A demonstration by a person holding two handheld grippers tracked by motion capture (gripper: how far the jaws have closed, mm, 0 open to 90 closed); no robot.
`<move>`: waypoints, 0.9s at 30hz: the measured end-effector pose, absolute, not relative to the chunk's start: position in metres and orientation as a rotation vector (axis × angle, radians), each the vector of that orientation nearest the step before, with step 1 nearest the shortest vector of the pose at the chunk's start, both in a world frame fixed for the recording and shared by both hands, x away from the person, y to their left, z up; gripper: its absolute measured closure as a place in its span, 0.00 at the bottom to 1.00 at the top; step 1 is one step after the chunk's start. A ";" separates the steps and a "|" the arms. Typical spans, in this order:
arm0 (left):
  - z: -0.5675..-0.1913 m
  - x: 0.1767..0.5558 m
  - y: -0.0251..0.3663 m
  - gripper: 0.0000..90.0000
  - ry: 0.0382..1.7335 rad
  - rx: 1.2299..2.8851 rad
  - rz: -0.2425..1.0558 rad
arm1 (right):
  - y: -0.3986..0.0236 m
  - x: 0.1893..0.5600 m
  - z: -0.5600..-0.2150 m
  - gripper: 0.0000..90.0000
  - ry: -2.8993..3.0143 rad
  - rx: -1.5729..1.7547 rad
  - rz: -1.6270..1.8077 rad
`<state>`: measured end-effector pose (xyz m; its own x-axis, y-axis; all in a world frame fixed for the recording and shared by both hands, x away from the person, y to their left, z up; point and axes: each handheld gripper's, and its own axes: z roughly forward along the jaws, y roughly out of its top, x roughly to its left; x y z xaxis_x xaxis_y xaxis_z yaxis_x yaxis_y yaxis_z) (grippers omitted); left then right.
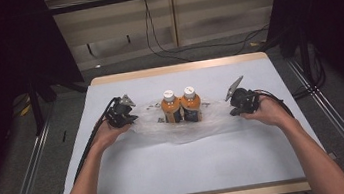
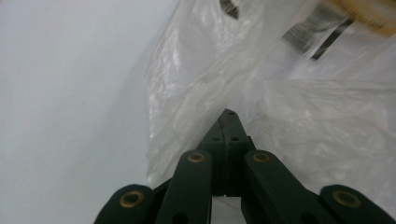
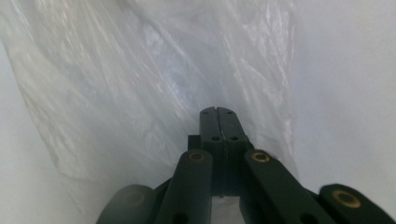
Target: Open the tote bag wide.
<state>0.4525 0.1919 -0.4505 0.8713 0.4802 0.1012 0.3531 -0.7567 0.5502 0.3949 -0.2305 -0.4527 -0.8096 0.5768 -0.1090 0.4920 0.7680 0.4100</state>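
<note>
High view: two orange plastic bottles with white caps [image 1: 181,105] stand upright, touching, mid-surface on crumpled clear plastic bag [image 1: 153,125]. Left tool [image 1: 131,118] left of bottles, clenched on bag film; right tool [image 1: 230,105] right of bottles, likewise clenched. Likely step: stretching bag mouth. Next: lift both edges evenly around bottles.

Colours noted: black tools, clear bag, orange bottles, white tabletop.

Left gripper [image 2: 227,122] and right gripper [image 3: 218,117]: black jaws, brass-coloured rivets. Plastic bag [image 1: 179,126] between them: clear, whitish sheen, small dark print. Two bottles [image 1: 181,105] between the tools: orange, white caps, dark label bands. Table [image 1: 178,161] beneath: white surface, pale wood edge.
</note>
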 end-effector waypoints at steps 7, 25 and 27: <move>-0.429 0.444 0.199 1.00 0.614 2.326 0.277 | -0.230 0.391 -0.436 1.00 2.676 0.830 0.802; -0.399 0.380 0.139 1.00 0.356 2.137 0.185 | -0.195 0.402 -0.413 1.00 2.578 0.845 1.152; -0.402 0.375 0.129 1.00 0.333 2.143 0.168 | -0.189 0.407 -0.411 1.00 2.573 0.841 1.154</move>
